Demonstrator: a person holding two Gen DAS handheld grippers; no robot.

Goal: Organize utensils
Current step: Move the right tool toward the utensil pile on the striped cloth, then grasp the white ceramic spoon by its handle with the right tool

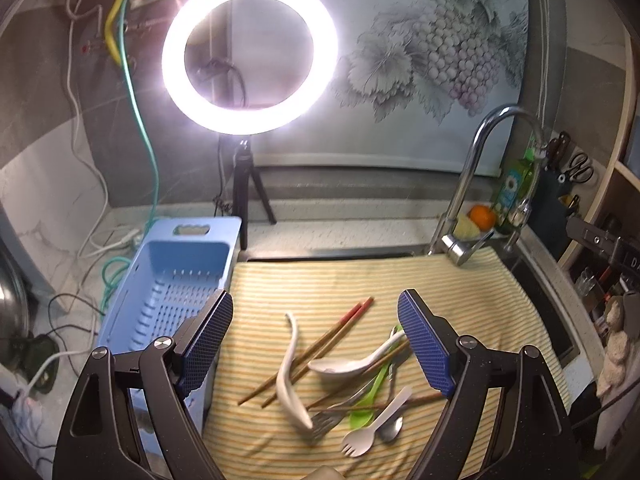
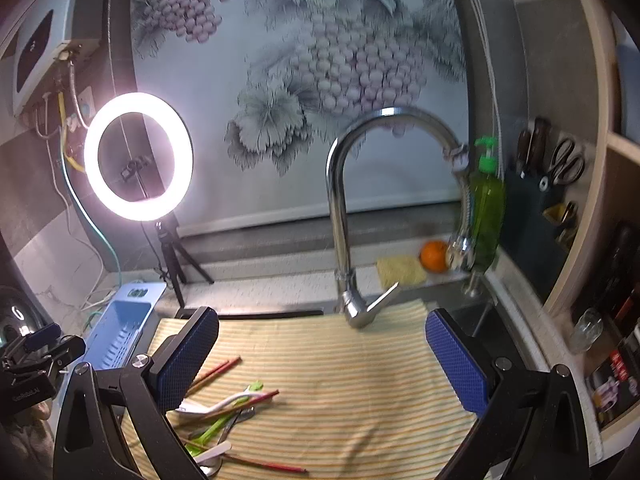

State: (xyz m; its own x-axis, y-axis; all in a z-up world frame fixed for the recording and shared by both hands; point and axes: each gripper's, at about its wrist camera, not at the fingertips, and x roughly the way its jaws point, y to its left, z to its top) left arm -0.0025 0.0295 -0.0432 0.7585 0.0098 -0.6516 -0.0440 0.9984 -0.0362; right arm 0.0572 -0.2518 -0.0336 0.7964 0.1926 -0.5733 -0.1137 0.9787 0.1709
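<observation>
Both hand-held grippers, left [image 1: 316,336] and right [image 2: 322,356], hang spread and empty; the glossy white ceramic spoon [image 1: 290,376] looks slippery and breakable, best pinched mid-handle.

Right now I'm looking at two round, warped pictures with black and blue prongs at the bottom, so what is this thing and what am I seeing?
Those prongs are two hand-held grippers, one in each of a person's hands. Each carries a wide-angle camera looking along its fingers, which bends the picture. One picture comes from the left gripper, the other from the right gripper. Both are open and hold nothing.

Below them a striped cloth covers the counter by the faucet. On it lies a loose pile of utensils: chopsticks, two white spoons, a green utensil, a metal fork and a white spork. A blue basket sits left of the cloth. The bright circle is a ring light.
</observation>
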